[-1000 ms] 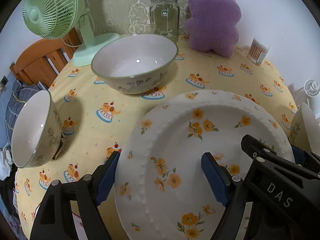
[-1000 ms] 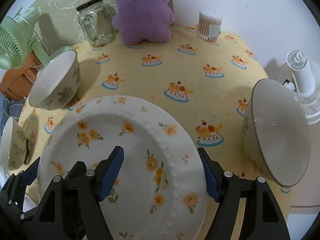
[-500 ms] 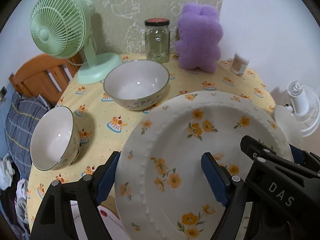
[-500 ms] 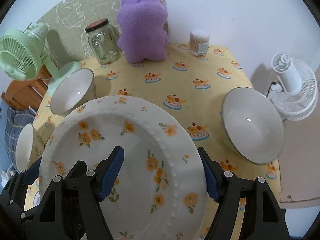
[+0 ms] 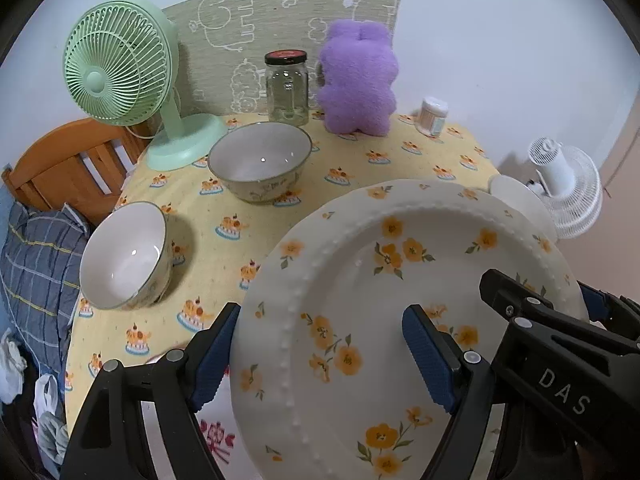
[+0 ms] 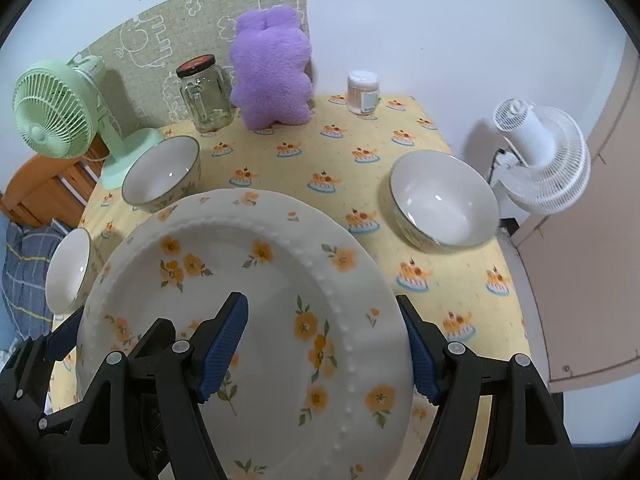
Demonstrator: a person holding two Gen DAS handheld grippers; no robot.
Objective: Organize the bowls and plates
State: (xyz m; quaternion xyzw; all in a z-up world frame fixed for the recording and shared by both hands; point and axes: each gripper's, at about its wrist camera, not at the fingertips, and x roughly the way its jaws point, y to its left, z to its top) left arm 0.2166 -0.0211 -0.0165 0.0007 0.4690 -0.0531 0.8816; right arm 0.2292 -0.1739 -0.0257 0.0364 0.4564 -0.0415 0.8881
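A white plate with orange flowers (image 5: 360, 280) hangs above the yellow tablecloth (image 5: 360, 168), tilted, held from both sides. My left gripper (image 5: 322, 356) is shut on its left rim, one pad outside the edge and one on the plate's face. My right gripper (image 6: 322, 344) is shut on the right rim of the same plate (image 6: 260, 280) in the same way. Three floral bowls stand on the table: one far left (image 6: 160, 172), one at the left edge (image 6: 68, 268), one at the right (image 6: 440, 200). A red-flowered plate (image 5: 216, 436) peeks out underneath.
Along the back stand a green fan (image 5: 120, 64), a glass jar (image 5: 287, 88), a purple plush (image 5: 358, 80) and a cotton-swab tub (image 5: 432, 116). A white fan (image 6: 536, 156) stands off the right edge. A wooden chair (image 5: 60, 168) with blue plaid cloth sits left.
Both grippers have risen and drawn back with the plate held between them. The bowls and table look smaller and farther, and more of the wall shows. The grip on the plate is unchanged.
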